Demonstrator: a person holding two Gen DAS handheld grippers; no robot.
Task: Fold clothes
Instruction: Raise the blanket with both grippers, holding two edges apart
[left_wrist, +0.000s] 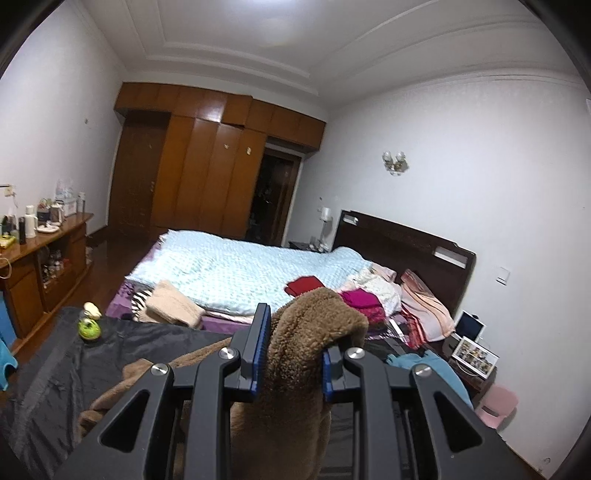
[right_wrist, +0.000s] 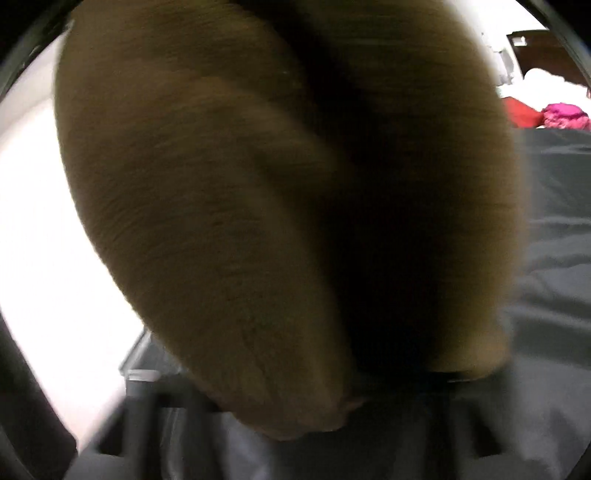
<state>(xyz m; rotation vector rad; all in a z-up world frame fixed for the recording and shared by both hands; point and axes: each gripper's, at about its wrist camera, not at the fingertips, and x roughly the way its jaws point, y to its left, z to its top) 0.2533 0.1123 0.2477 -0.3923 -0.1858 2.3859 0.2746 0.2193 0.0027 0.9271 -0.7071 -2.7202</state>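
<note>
L gripper (left_wrist: 291, 354) clamps brown fleece (left_wrist: 314, 317).

Black tool (left_wrist: 293, 343), blue pads, silver screws

One brown fleece (left_wrist: 295, 354), one bed (left_wrist: 236, 269), one wardrobe (left_wrist: 207, 166), one wall lamp (left_wrist: 394, 161), one pink stool (left_wrist: 496, 404).
</note>
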